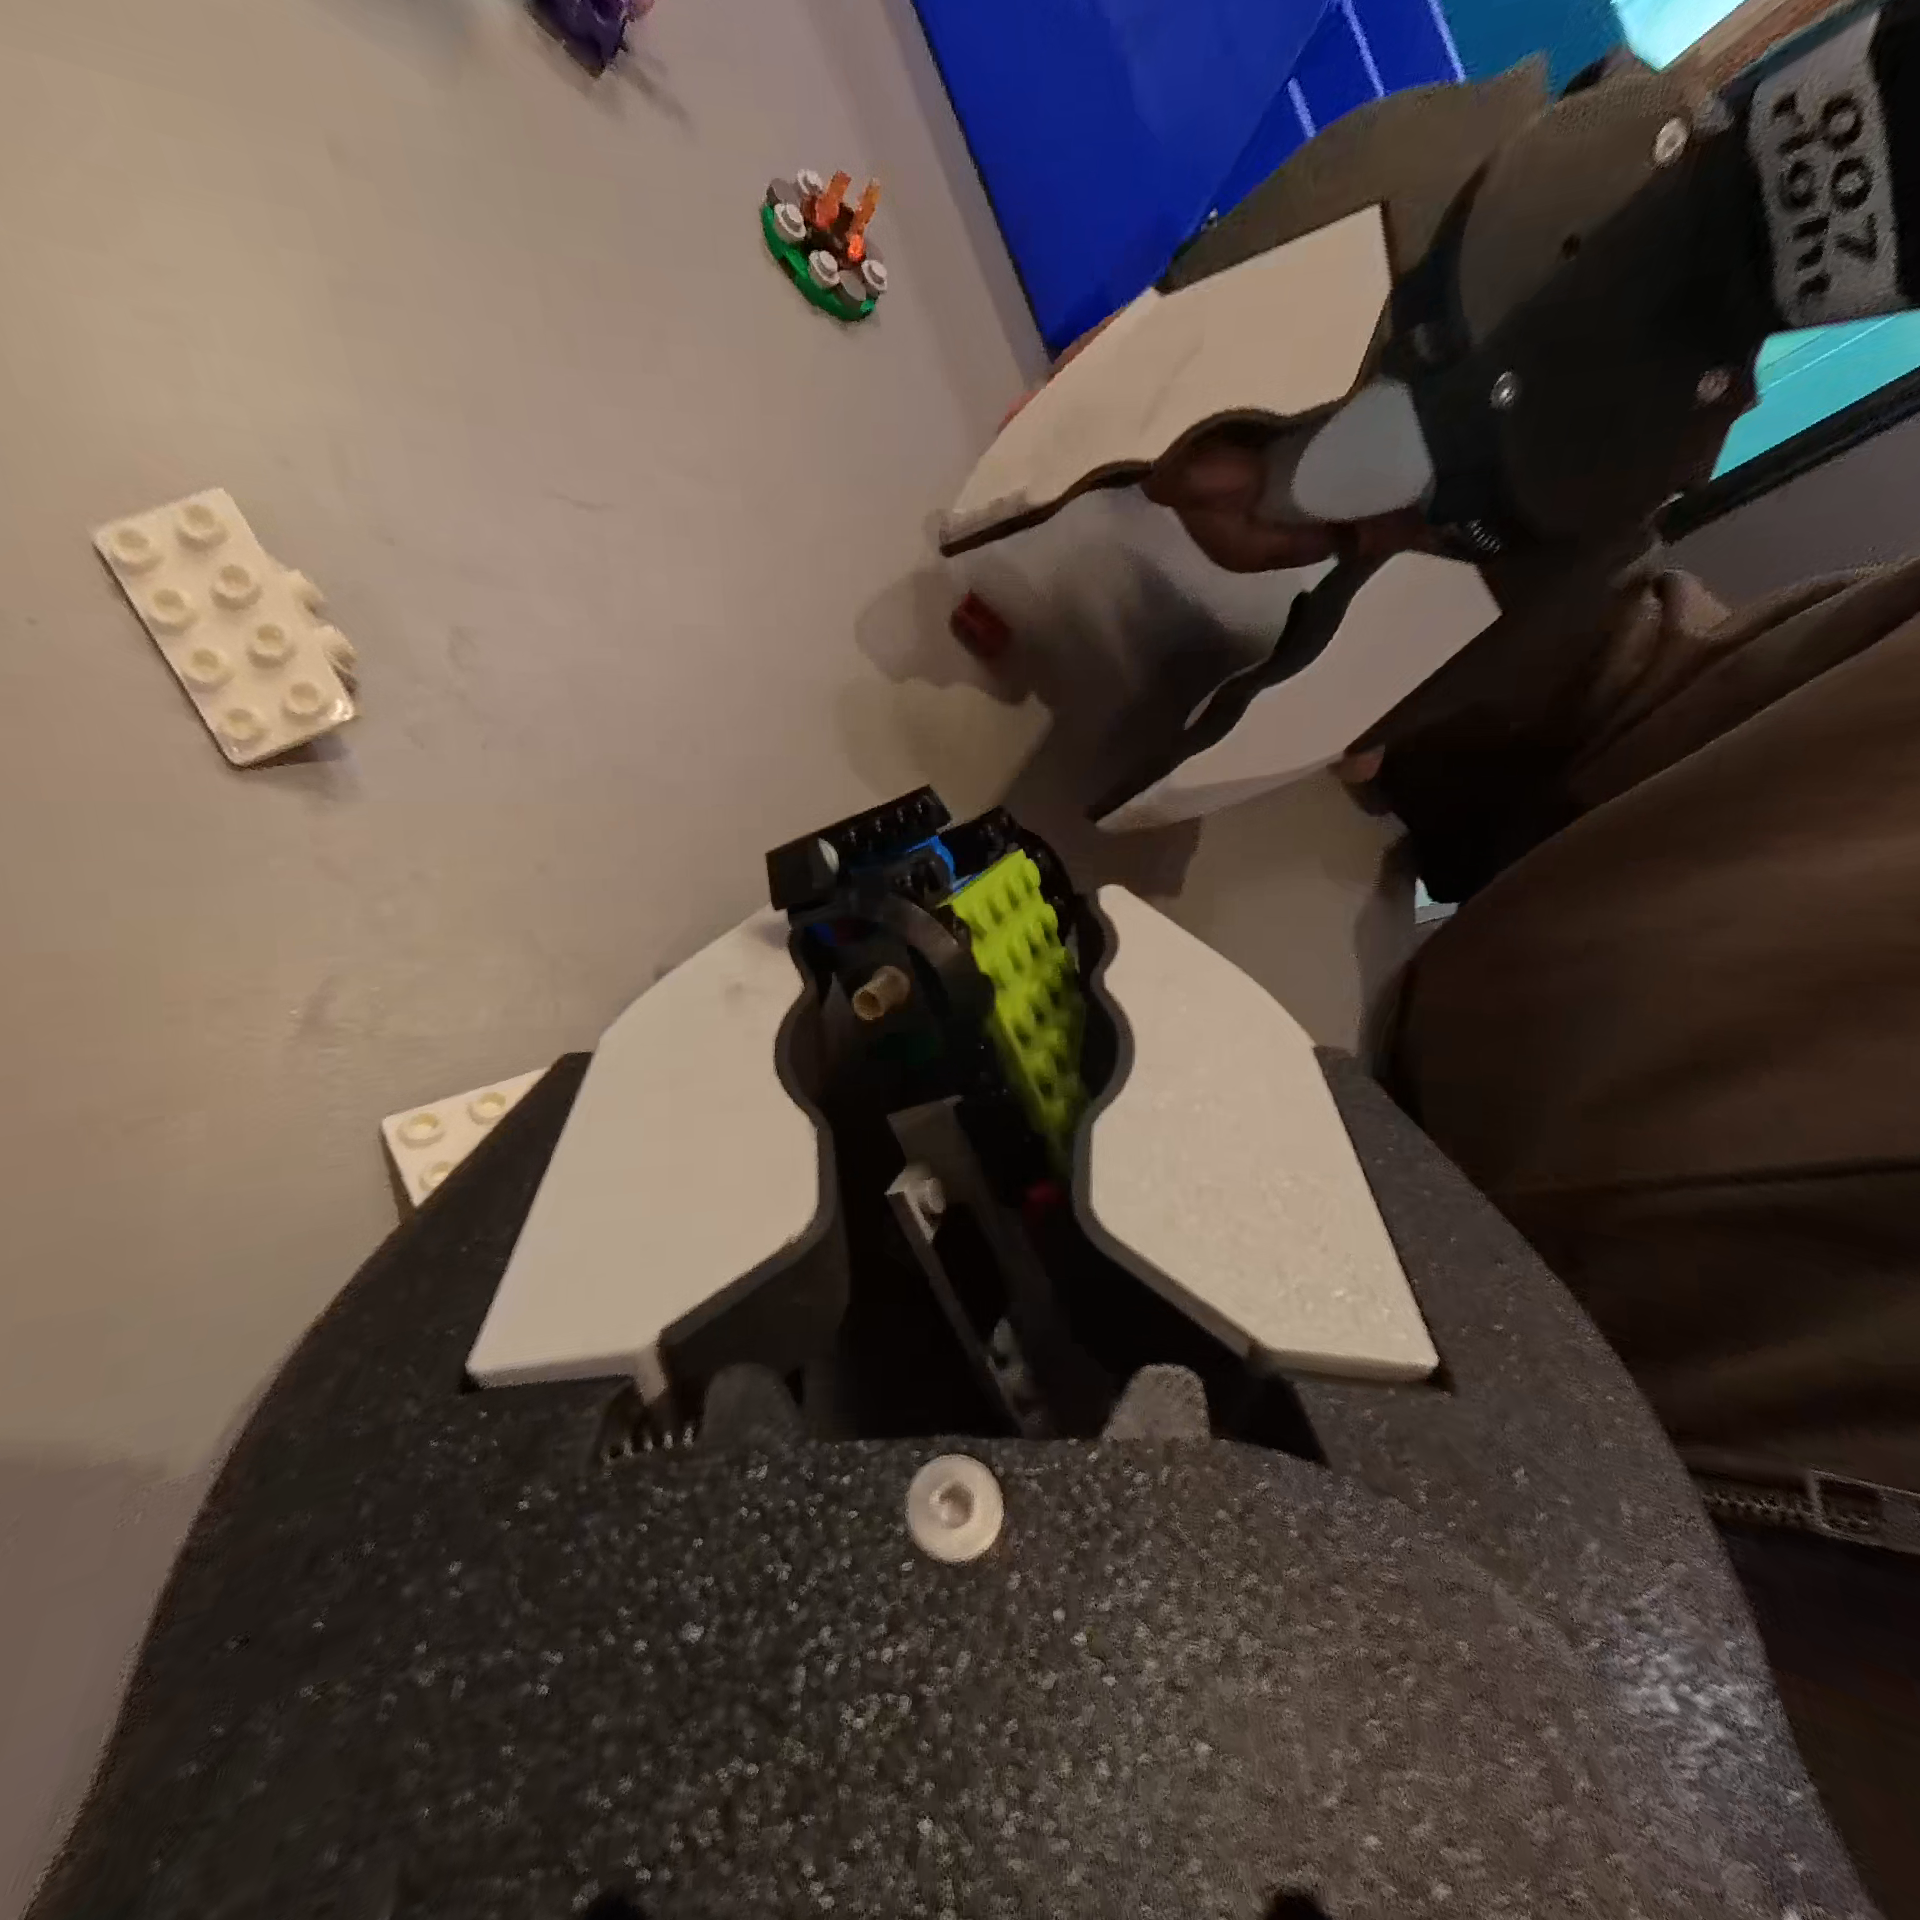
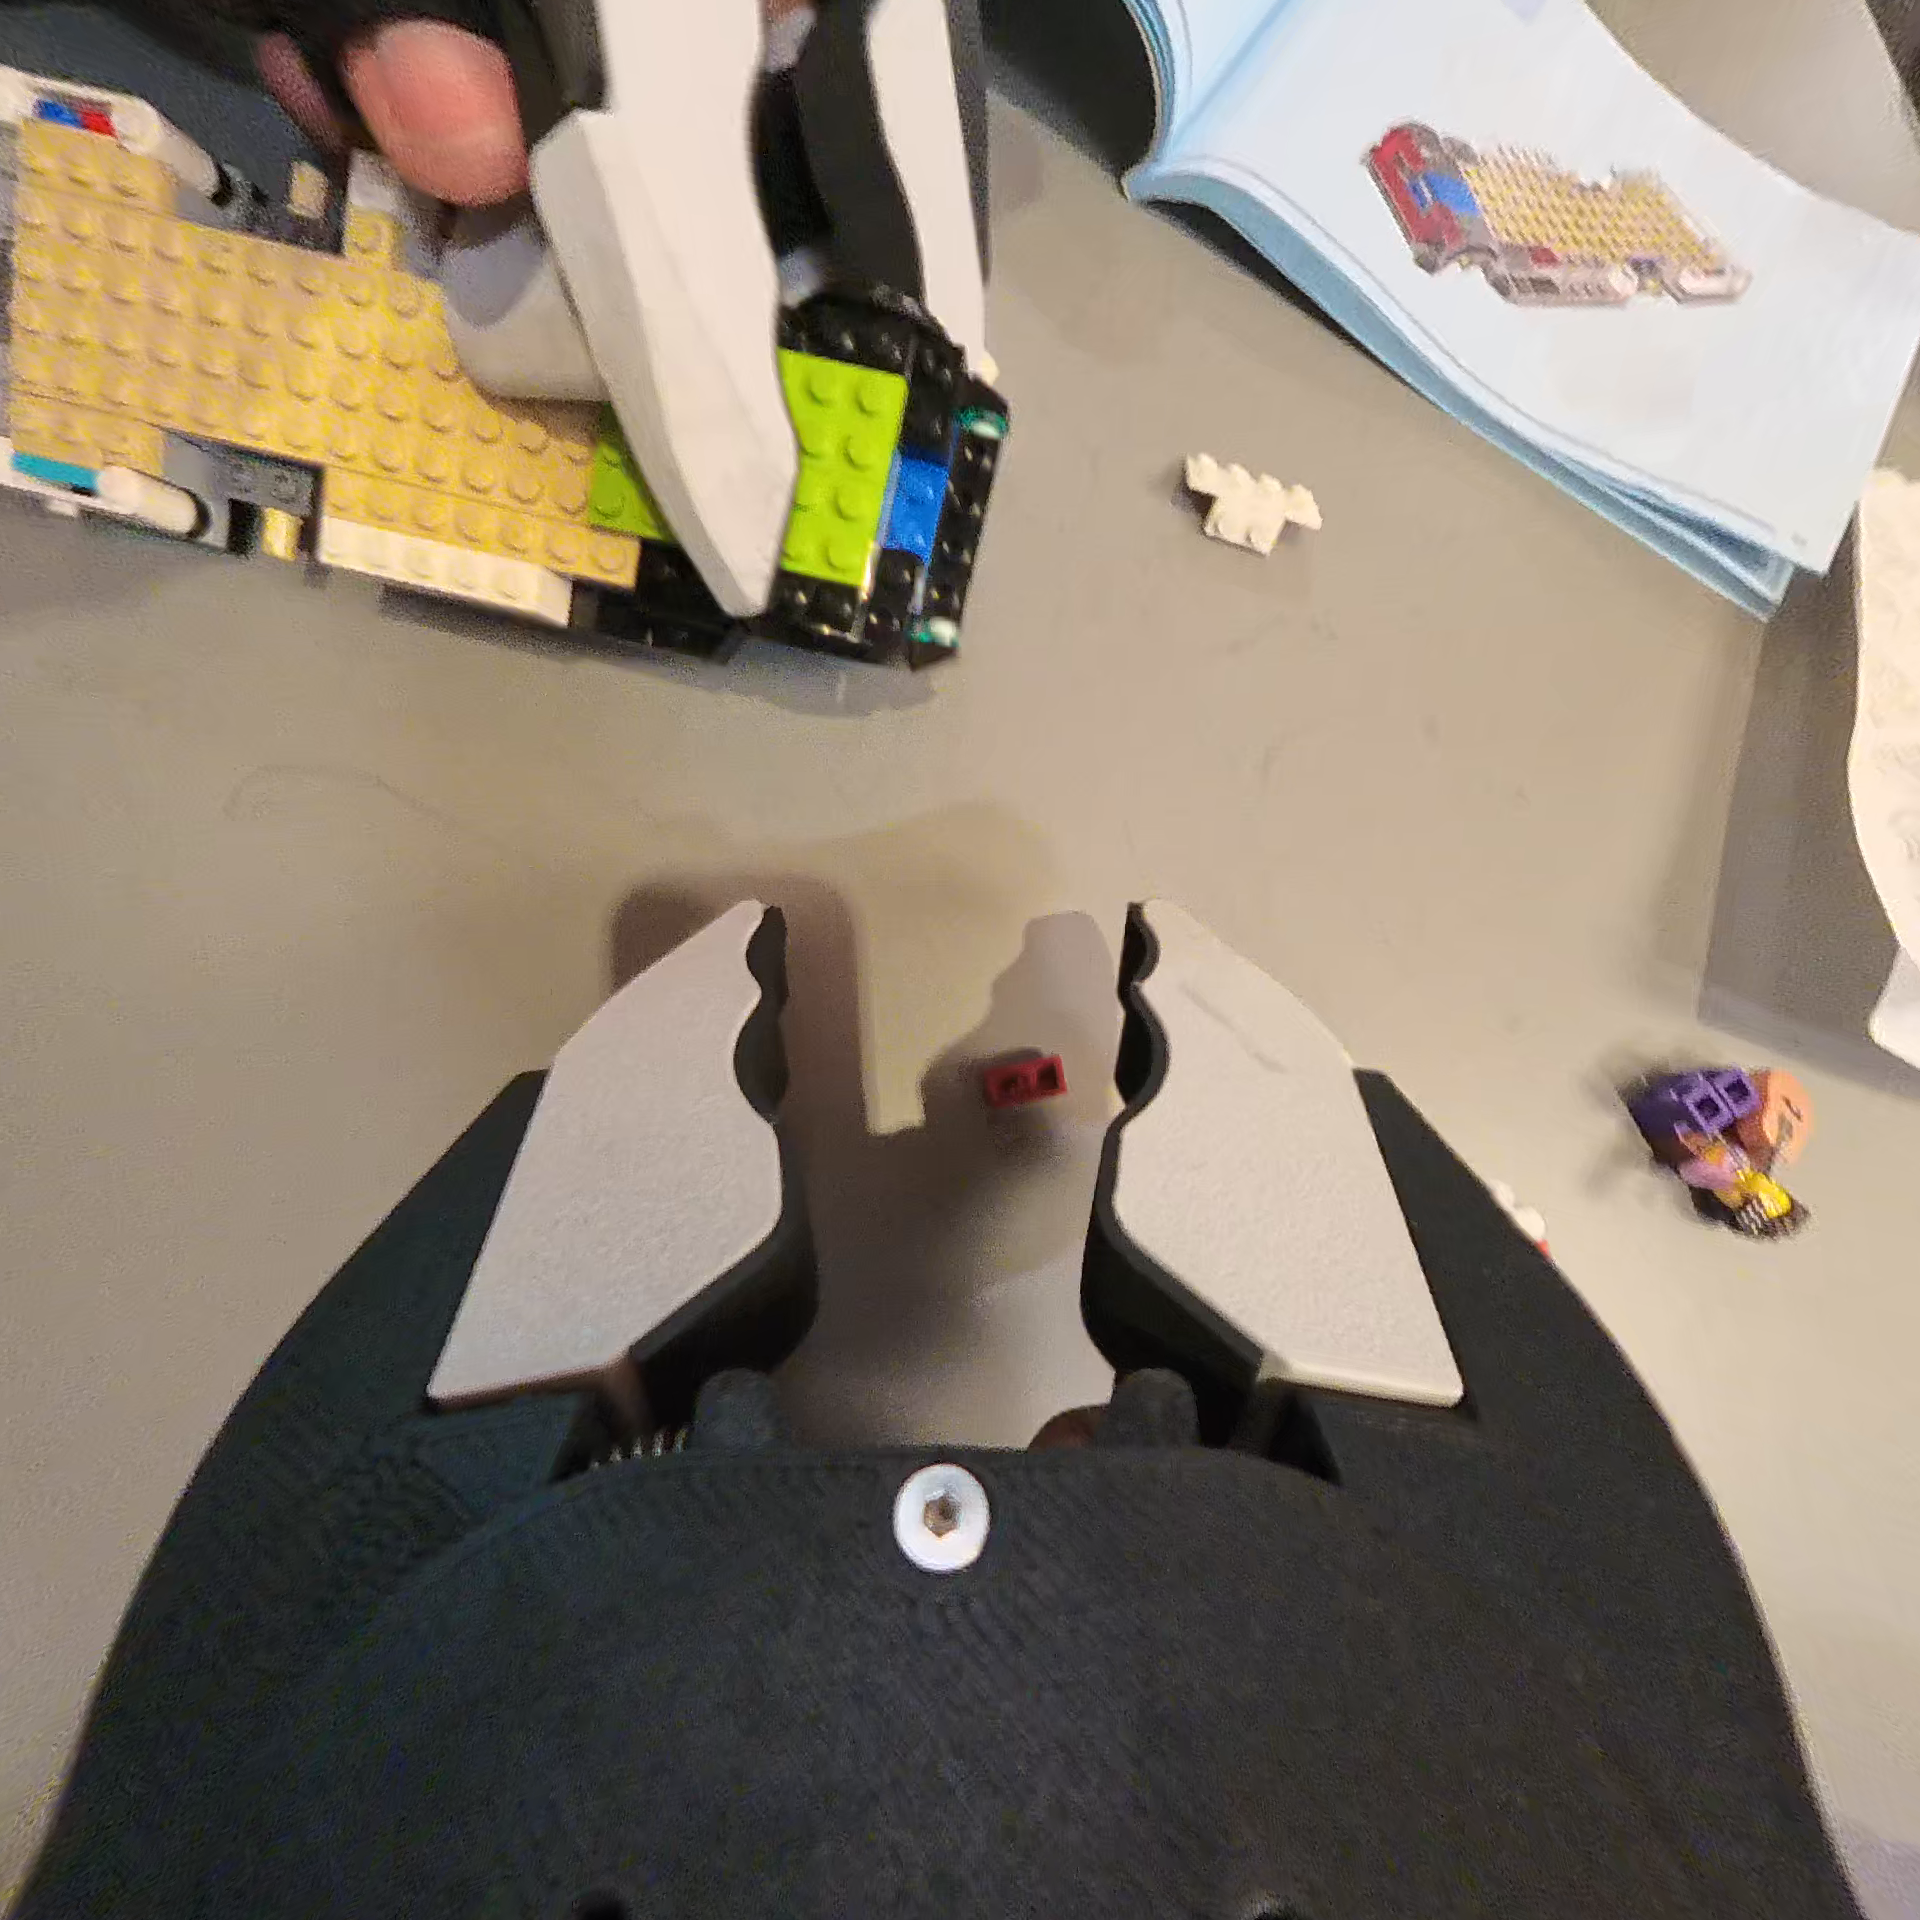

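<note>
While the left gripper (image 1: 940, 925) clamps the brick model (image 2: 873, 468), the right gripper (image 2: 951, 920) straddles, fingers wide, a small red brick (image 2: 1025, 1081), seemingly nearer its right finger.

brick model rear (image 1: 977, 1226): sunk in shadow between the left gripper's (image 1: 940, 935) fingers; pad contact not readable
tan deck (image 2: 260, 353): cut by left frame edge, part hidden behind a thumb (image 2: 436, 114) and a grey finger (image 2: 675, 343)
purple piece (image 1: 587, 26): top left, cropped by top edge, blurred
white plate (image 1: 447, 1138): mostly hidden behind left gripper body
right gripper (image 1: 1023, 665): motion-blurred, upper right
red brick (image 1: 977, 623): small, soft, studs unreadable
booklet (image 2: 1558, 260): cut by top and right edges
white sheet (image 2: 1886, 779): right edge, mostly out of frame
minifigure (image 2: 1725, 1143): blurred, detail unclear
</note>
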Action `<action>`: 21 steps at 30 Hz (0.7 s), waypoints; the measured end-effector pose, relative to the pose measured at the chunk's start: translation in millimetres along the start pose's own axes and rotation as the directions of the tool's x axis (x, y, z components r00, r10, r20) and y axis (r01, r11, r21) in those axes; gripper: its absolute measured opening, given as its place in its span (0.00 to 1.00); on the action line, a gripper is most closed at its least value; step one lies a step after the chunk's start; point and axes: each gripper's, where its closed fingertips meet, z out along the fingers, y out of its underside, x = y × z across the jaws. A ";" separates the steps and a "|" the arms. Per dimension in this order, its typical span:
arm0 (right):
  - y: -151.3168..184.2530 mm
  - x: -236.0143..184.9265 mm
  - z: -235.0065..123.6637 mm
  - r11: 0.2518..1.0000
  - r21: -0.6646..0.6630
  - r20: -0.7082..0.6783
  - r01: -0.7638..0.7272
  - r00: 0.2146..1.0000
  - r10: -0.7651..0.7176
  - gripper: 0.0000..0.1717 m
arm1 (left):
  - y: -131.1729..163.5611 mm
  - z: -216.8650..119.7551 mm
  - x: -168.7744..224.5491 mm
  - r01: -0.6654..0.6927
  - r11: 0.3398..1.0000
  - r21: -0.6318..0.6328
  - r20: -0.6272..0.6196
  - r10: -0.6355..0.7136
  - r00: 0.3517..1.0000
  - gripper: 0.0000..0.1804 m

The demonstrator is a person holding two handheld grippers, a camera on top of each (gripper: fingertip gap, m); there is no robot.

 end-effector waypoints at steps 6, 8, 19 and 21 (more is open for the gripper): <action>34.5 14.0 -12.0 0.984 -0.163 -0.061 -0.076 0.996 0.067 0.32 | 8.1 3.6 14.1 -0.125 0.990 -0.066 -0.014 0.125 0.992 0.34; 42.1 16.4 -10.7 0.978 -0.188 -0.071 -0.088 0.995 0.076 0.31 | 13.9 6.2 24.2 -0.181 0.979 -0.098 -0.053 0.177 0.983 0.35; 35.6 12.7 -1.6 0.982 -0.132 -0.004 -0.133 0.991 0.134 0.16 | -0.3 -10.2 38.8 -0.299 0.954 -0.036 -0.068 0.296 0.953 0.37; 35.4 11.3 -1.2 0.981 -0.137 0.006 -0.137 0.990 0.139 0.12 | -7.8 -18.9 37.9 -0.291 0.957 -0.002 -0.060 0.291 0.955 0.37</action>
